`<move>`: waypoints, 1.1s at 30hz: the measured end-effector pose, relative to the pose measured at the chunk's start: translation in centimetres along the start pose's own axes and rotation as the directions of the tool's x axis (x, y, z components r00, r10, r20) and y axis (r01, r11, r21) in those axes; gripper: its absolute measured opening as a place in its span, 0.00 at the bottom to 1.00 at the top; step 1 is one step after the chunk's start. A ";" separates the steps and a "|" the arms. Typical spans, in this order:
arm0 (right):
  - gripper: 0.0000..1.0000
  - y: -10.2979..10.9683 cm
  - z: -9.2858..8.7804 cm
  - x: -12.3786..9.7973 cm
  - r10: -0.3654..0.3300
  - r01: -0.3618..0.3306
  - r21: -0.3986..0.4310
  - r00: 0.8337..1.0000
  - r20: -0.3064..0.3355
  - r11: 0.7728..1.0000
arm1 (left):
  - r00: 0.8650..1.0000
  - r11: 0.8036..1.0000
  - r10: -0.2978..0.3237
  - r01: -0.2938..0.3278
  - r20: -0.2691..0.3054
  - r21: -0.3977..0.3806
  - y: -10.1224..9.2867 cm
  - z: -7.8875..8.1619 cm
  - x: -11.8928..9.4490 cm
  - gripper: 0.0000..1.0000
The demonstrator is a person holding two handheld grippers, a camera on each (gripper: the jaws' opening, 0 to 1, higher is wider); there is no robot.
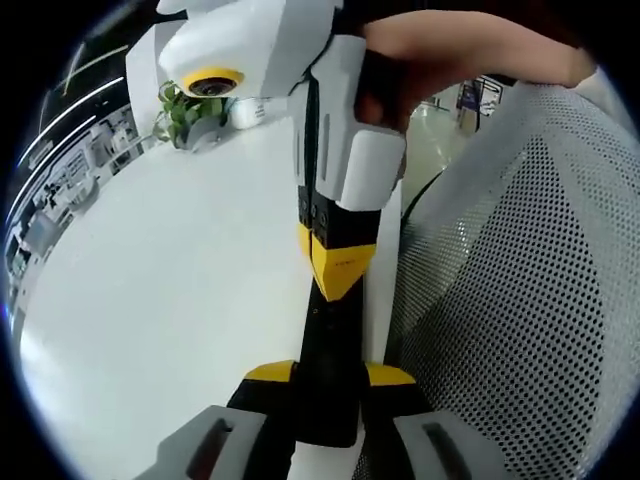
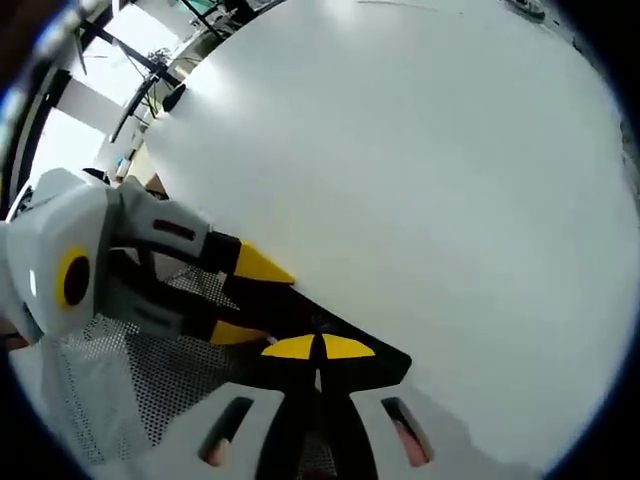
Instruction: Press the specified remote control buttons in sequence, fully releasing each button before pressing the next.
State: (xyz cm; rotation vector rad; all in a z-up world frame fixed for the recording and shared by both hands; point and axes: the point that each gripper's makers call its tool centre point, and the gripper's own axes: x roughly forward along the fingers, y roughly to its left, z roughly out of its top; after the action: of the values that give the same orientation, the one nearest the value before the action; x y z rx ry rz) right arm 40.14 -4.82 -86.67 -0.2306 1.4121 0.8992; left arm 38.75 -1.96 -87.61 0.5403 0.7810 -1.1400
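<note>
A slim black remote control (image 1: 335, 340) juts out past the white table's edge, clamped by its near end between the yellow-tipped jaws of my left gripper (image 1: 330, 374), which is shut on it. My right gripper (image 1: 338, 265), held by a hand, comes down from above with its yellow tips pressed together, shut, touching the remote's top face. In the right gripper view my right gripper (image 2: 320, 347) rests its closed tips on the remote (image 2: 290, 315), while the left gripper (image 2: 248, 300) reaches in from the left and grips the remote's sides. The buttons are hidden.
The white table (image 1: 170, 280) stretches wide to the left. A small green plant (image 1: 185, 112) and a white pot stand at its far end. A grey mesh chair back (image 1: 520, 300) stands close on the right, also beneath the left gripper as mesh (image 2: 150, 380).
</note>
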 end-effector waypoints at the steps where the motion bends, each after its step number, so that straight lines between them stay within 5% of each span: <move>1: 0.00 0.1 0.1 -0.1 -0.001 0.001 -0.003 1.000 0.004 1.000 | 1.000 1.000 0.001 -0.001 0.000 -0.001 0.0 0.0 0.0 0.24; 33: 0.00 0.5 0.4 0.6 -0.083 0.080 -0.137 0.996 -0.023 0.987 | 1.000 1.000 0.000 0.000 -0.012 -0.003 0.7 0.1 0.2 0.25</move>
State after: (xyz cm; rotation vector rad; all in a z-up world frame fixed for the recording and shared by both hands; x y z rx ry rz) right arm 40.05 -4.02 -87.01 -0.4026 1.3590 0.9284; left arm 39.50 -1.88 -87.70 0.5447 0.7928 -1.1367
